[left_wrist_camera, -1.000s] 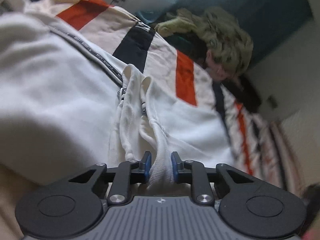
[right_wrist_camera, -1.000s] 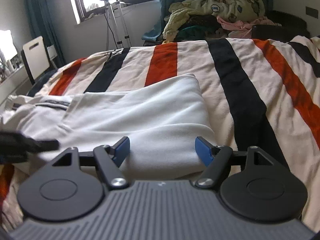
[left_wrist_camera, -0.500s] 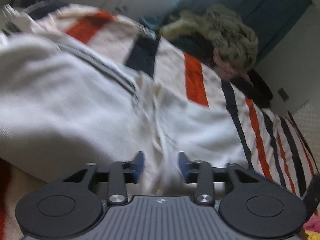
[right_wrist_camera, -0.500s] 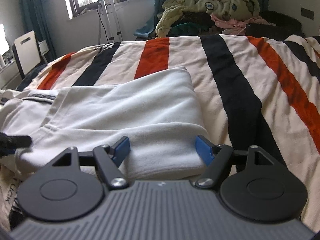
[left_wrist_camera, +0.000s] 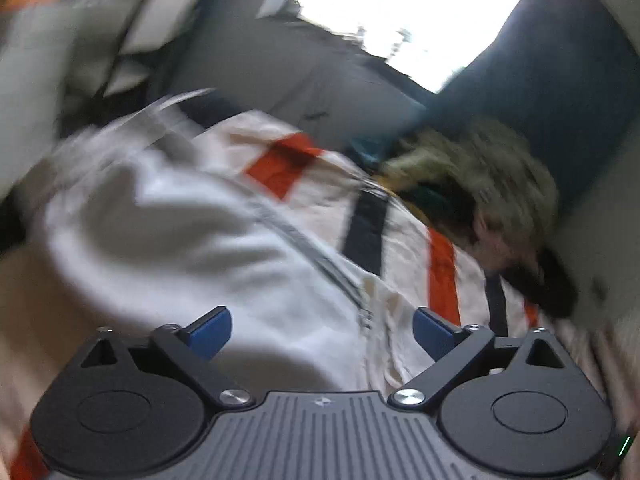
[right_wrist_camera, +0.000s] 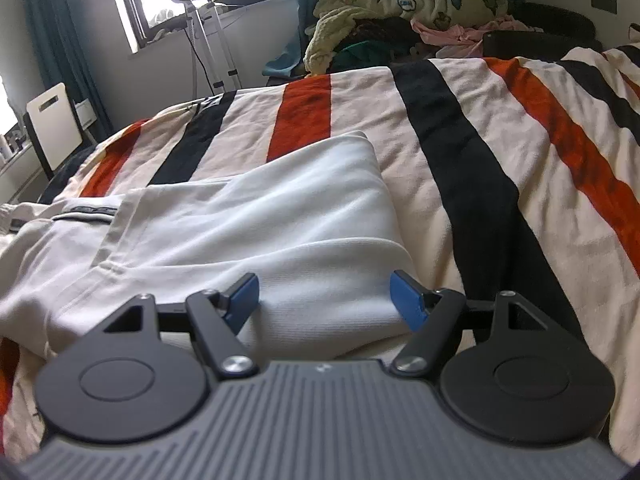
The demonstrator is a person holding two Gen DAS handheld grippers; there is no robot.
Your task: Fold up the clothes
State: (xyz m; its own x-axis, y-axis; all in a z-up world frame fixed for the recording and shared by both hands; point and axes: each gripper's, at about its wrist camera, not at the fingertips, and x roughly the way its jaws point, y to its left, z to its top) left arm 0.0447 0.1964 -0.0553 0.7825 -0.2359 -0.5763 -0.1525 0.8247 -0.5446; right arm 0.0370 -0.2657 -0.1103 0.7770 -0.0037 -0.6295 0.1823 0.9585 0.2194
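Observation:
A white garment (right_wrist_camera: 248, 232) with a dark printed band lies partly folded on the striped bed cover (right_wrist_camera: 500, 160). My right gripper (right_wrist_camera: 324, 296) is open, its blue fingertips (right_wrist_camera: 406, 298) just above the garment's near folded edge. In the blurred left wrist view my left gripper (left_wrist_camera: 322, 330) is open and empty above the same white garment (left_wrist_camera: 192, 240).
A heap of clothes and a pale green blanket (right_wrist_camera: 420, 4) lies at the far end of the bed; it also shows in the left wrist view (left_wrist_camera: 480, 184). A metal stand (right_wrist_camera: 208, 40) is by the window. A white chair (right_wrist_camera: 54, 128) stands at the left.
My left gripper has opened and let go of the white garment's bunched edge, and has pulled back and swung. My right gripper stays open and has barely moved.

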